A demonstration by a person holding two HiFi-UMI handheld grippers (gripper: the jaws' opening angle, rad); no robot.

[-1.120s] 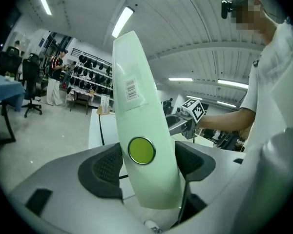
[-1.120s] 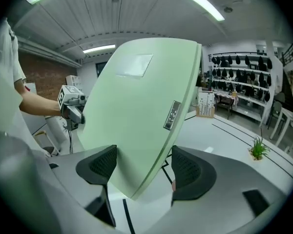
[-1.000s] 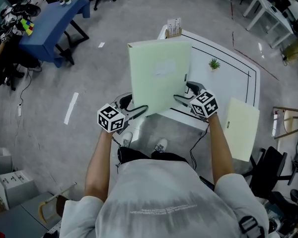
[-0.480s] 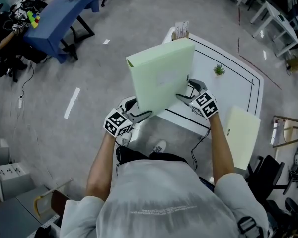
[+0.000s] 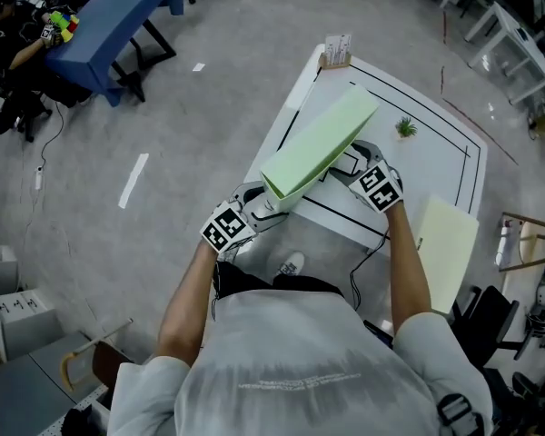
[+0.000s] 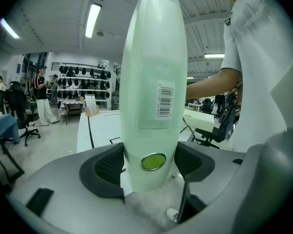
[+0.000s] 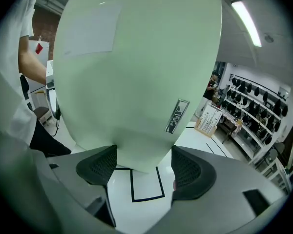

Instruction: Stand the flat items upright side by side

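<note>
I hold a pale green binder (image 5: 318, 143) in the air over the near edge of the white table (image 5: 436, 166), tilted, with its long spine facing up. My left gripper (image 5: 265, 209) is shut on its near lower end; in the left gripper view the spine (image 6: 151, 82), with a barcode label and a ring hole, fills the gap between the pads. My right gripper (image 5: 350, 164) grips the binder's other side; in the right gripper view the broad cover (image 7: 136, 72) sits between both pads. A second pale green binder (image 5: 447, 251) lies flat at the table's right corner.
A small potted plant (image 5: 405, 128) stands on the table inside the black taped outline. A card holder (image 5: 338, 51) sits at the far corner. A blue table (image 5: 109, 21) with a seated person is at far left; a chair (image 5: 490, 321) is at right.
The binder has tipped from facing me flat and upright to lying tilted with its spine up. Both grippers turned with it and moved slightly right, toward the table.
</note>
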